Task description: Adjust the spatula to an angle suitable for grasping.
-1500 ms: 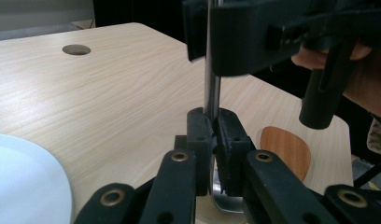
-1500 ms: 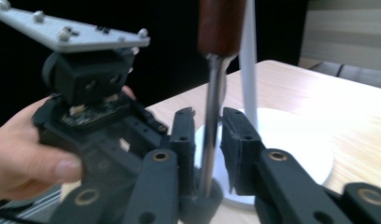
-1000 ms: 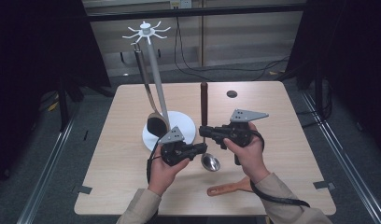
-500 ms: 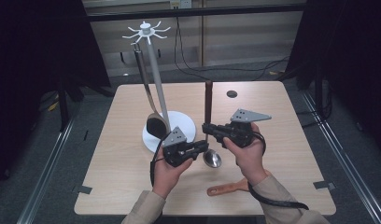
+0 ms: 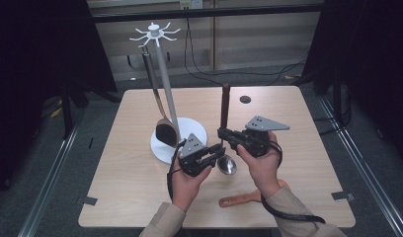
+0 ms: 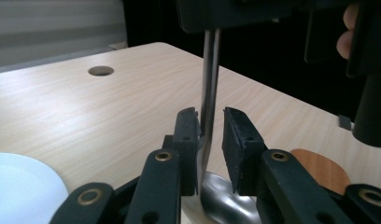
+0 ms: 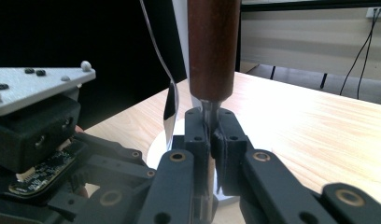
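Steel and dark wood make up the ladle (image 5: 224,129) I hold upright: my right gripper (image 5: 222,133) is clamped tight on its metal shank just under the wooden handle. My left gripper (image 5: 218,151), just below the right one, has its jaws parted around the shank near the bowl, one pad touching it. Left of both stands a white rack (image 5: 166,89); a wooden spatula (image 5: 247,198) lies behind my right hand.
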The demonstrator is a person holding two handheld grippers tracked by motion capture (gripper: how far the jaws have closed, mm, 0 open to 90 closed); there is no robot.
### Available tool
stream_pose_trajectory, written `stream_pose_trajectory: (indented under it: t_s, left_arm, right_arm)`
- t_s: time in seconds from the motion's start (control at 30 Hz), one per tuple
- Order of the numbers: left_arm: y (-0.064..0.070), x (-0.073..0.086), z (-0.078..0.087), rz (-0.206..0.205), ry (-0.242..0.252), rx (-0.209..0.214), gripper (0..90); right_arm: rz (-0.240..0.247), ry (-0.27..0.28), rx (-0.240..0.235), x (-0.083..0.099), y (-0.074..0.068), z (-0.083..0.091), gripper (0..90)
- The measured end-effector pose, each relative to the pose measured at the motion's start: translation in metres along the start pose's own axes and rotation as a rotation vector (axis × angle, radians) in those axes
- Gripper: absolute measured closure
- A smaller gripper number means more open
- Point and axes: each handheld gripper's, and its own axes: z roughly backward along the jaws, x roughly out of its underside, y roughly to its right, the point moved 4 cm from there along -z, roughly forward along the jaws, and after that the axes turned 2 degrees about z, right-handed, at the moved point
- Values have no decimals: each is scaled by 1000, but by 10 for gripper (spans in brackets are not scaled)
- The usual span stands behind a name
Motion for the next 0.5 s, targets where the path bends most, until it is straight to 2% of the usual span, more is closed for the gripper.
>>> stream_pose_trajectory:
  t_s: [0.07,0.13,0.17,0.2,0.27,0.33,0.43,0.47,0.5]
  left_arm:
    - [-1,-1,1,-12,3,-17,786]
    - [-1,-2,0,-9,21,-7,792]
    - [-1,-2,1,-11,13,-14,795]
    - [-1,-3,0,0,30,-4,804]
    - [-2,-4,1,-17,10,-15,822]
    - [-1,-4,1,-15,5,-16,844]
    - [-3,-6,2,10,2,26,848]
    - [-4,-6,2,2,10,51,850]
    - [-5,-7,4,-7,4,54,850]
  right_arm:
    - [-2,0,-3,1,0,-1,855]
    - [-8,-3,-3,2,-1,-2,854]
    - [-8,0,-3,2,-1,-2,854]
    - [-10,1,-5,2,-1,-2,854]
    - [-10,-6,-9,3,-1,-3,854]
    - [-14,-3,-15,3,-2,-3,854]
    - [-11,-4,-31,2,-1,-3,852]
    - [-10,-6,-48,2,0,-3,852]
    - [-10,-7,-66,2,0,-3,851]
